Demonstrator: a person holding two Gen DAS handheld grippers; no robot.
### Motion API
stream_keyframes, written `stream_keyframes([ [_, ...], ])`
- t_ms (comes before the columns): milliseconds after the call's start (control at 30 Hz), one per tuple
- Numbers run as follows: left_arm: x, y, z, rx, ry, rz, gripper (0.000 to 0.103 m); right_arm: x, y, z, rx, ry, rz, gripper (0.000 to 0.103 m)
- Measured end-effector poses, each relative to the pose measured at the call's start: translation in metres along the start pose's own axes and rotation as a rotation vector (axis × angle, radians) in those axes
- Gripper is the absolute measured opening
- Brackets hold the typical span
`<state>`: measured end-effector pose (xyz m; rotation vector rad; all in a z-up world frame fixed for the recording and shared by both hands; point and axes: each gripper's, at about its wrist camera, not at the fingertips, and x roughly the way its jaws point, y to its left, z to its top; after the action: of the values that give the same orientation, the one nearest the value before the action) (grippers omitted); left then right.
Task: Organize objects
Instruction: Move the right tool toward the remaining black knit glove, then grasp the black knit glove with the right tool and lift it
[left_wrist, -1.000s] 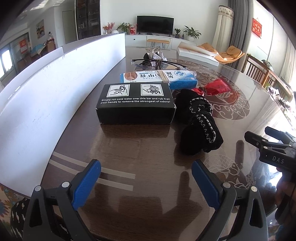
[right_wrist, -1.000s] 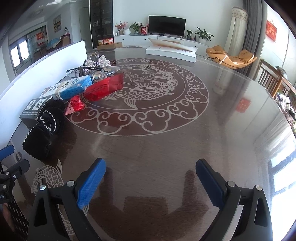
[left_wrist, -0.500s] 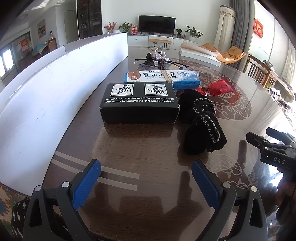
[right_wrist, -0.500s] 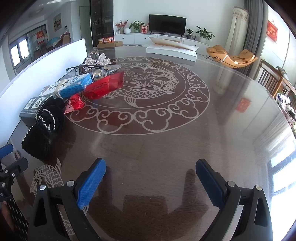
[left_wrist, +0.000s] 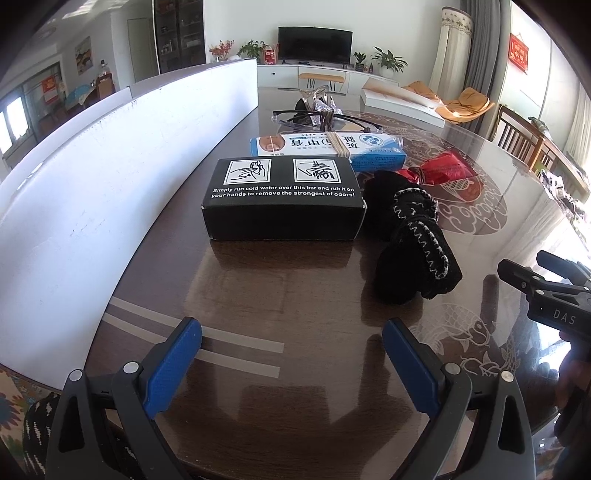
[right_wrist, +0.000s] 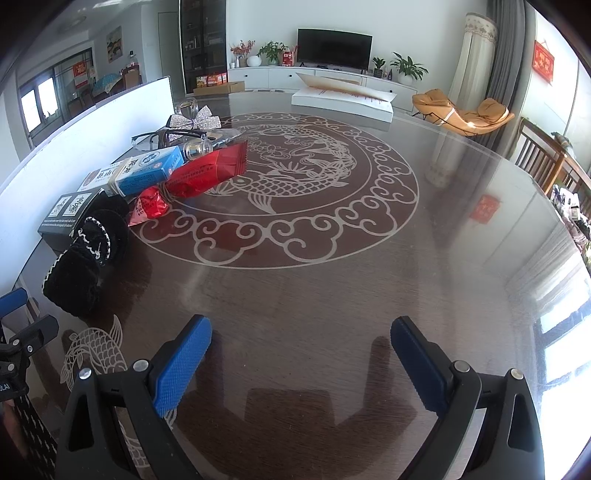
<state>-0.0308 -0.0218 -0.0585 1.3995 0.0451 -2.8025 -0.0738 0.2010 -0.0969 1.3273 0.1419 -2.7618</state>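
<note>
A: Figure: where do we find the task's things?

B: They lie in a row along the white board (left_wrist: 92, 177) at the left edge of the table (right_wrist: 332, 288). Nearest us is the black box (left_wrist: 282, 197), lying flat, its long axis crosswise to the left wrist view and its printed top facing up. The black knitted bundle (left_wrist: 410, 247) lies just beside its right end and looks to be touching it; the bundle's long axis runs diagonally, its near end towards the right gripper (right_wrist: 301, 350).

A: And beyond those?

B: The blue carton (left_wrist: 328, 149) lies behind the box, also crosswise, with a rubber band round it. The red packet (right_wrist: 207, 173) leans against its end, pointing towards the table's centre. Glasses (left_wrist: 325, 122) and a glittery bow (right_wrist: 194, 122) lie farthest off.

A: The grippers?

B: The left gripper (left_wrist: 291, 354) is spread wide and empty, short of the box; the right likewise, over bare table.

A: What could go wrong?

B: We judge that the box, taken across its long axis, may exceed the span, so the end is safer. The polished top may let it slide into the bundle. The soft bundle could sag or unroll if pinched at one end.
</note>
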Motion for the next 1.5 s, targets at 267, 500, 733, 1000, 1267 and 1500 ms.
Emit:
stream_keyframes([
  [267,0.000,-0.001,0.000,0.005,0.001,0.008,0.100,0.000,0.000,0.000,0.001,0.000,0.000,0.098],
  [500,0.001,-0.002,-0.002,0.017,0.003,0.021,0.100,0.000,0.000,0.000,0.001,0.000,0.000,0.098],
  [733,0.002,0.004,-0.001,0.007,0.000,0.030,0.100,0.002,-0.001,0.001,0.005,0.007,0.027,0.098],
  [1000,0.004,0.018,0.001,-0.035,-0.003,0.060,0.103,-0.010,0.007,0.027,0.091,0.039,0.228,0.098],
  [1267,0.004,0.019,0.000,-0.034,-0.010,0.062,0.103,0.015,0.087,0.077,-0.027,0.179,0.459,0.086],
  [1500,0.004,0.018,0.000,-0.034,-0.010,0.063,0.103,0.028,0.121,0.069,-0.160,0.208,0.398,0.043],
])
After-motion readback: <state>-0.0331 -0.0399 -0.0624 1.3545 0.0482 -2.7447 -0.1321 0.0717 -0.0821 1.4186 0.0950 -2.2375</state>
